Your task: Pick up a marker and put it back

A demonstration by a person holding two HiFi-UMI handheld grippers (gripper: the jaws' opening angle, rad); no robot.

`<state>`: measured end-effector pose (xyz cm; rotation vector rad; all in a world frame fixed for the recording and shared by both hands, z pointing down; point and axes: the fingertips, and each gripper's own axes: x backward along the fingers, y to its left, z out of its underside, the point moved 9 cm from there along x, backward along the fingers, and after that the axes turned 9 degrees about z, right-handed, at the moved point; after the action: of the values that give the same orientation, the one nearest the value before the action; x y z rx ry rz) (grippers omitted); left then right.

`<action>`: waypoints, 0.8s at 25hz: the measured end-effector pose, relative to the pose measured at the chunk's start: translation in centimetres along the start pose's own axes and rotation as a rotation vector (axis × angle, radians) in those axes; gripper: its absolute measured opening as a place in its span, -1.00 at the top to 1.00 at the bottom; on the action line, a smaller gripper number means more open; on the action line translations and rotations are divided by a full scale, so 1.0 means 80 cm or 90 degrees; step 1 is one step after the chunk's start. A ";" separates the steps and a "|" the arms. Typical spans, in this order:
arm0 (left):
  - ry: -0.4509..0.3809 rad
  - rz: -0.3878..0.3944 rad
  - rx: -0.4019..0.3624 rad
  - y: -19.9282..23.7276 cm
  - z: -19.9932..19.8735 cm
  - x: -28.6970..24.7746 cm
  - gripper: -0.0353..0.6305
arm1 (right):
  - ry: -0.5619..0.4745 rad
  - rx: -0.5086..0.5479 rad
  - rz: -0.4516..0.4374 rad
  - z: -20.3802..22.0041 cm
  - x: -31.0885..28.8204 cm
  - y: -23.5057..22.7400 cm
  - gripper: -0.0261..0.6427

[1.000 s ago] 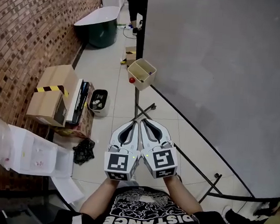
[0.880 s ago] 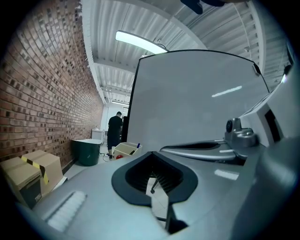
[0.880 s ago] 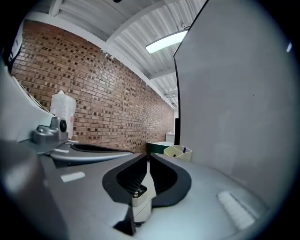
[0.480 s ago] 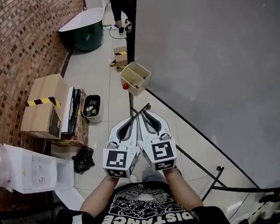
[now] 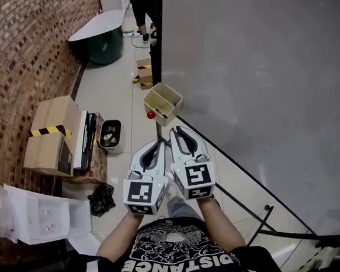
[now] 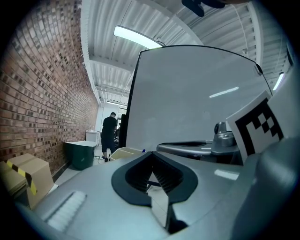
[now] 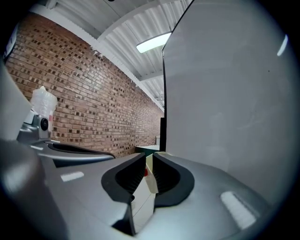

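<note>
The smooth grey left gripper [image 5: 157,142] is held with its ribbed black pads pressed together at the tips, empty. The right gripper [image 5: 176,129] is parted by a narrow slit, with nothing pinched. A marker [image 5: 173,103] is seen in the square beige bin [image 5: 159,92] beside the matte whiteboard [image 5: 256,80].

Brightness: bright and even indoors, across all three views.
Source: a ceiling strip light [image 6: 137,37] above me.
Glare: pale streaks on the grey board [image 6: 224,92].
Shadows: soft and faint.
Distortion: both gripper views are round with black corners; the brick wall [image 5: 23,62] bows.
Focus: my left gripper [image 6: 153,153] goes soft near the lens.
</note>
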<state>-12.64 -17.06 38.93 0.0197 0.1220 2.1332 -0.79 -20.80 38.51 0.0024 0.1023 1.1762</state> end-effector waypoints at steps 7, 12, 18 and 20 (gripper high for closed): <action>0.002 -0.002 0.003 0.019 -0.003 -0.032 0.88 | -0.002 0.012 0.021 0.000 -0.046 -0.028 0.81; 0.007 -0.010 0.009 0.034 -0.002 -0.052 0.88 | 0.005 0.013 0.023 0.007 -0.079 -0.041 0.80; 0.015 -0.021 0.010 0.052 0.005 -0.074 0.88 | 0.018 0.007 0.016 0.019 -0.111 -0.051 0.76; 0.018 -0.025 0.012 0.056 0.002 -0.078 0.88 | 0.021 0.007 0.014 0.020 -0.118 -0.053 0.76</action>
<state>-13.01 -24.70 39.76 -0.0024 0.1583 2.0936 -0.35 -31.09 40.61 -0.0061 0.1381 1.1978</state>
